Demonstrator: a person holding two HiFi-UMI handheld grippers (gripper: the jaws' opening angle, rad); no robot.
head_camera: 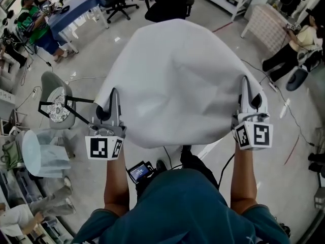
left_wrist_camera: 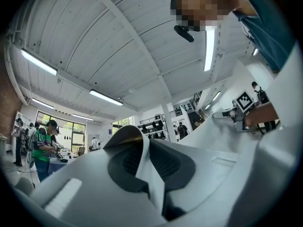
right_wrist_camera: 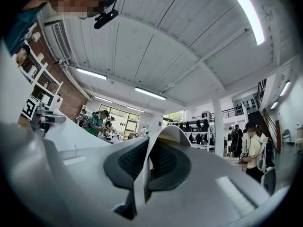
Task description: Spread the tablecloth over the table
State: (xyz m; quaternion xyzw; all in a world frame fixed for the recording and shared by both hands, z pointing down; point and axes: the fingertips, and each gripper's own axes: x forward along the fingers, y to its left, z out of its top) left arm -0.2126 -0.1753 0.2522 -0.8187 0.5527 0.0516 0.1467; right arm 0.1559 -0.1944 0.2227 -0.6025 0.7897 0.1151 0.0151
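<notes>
Spreading work in a busy hall: we are holding one white tablecloth [head_camera: 177,80] off the floor [head_camera: 101,60], one edge in each claw. In the head view the left gripper [head_camera: 114,94] and the right gripper [head_camera: 246,83] are standing well apart. The cloth is billowing in a dome ahead of both claws and is spanning the whole gap between them.

Only the two gripper views are showing the grip itself. In the left gripper view the dark pads [left_wrist_camera: 125,162] are pressing together on a thin fold of white fabric running up between them, and in the right gripper view the same is happening. Both claws are clamping the cloth. These views are also taking in the ceiling [right_wrist_camera: 165,41] and its strip lights [right_wrist_camera: 246,13] above the claws, which the head view is not reaching. Each is catching the other claw across the cloth, off to its inner side.

The head view alone is giving us the shiny floor, our two forearms [head_camera: 116,182] behind the claws and a grey chair [head_camera: 56,103] out to the left of the left claw.

We are counting one tablecloth, two claws and two marker cubes [head_camera: 104,147], one per claw. We are also counting at least three other people [head_camera: 30,19] round the edges of the room.
</notes>
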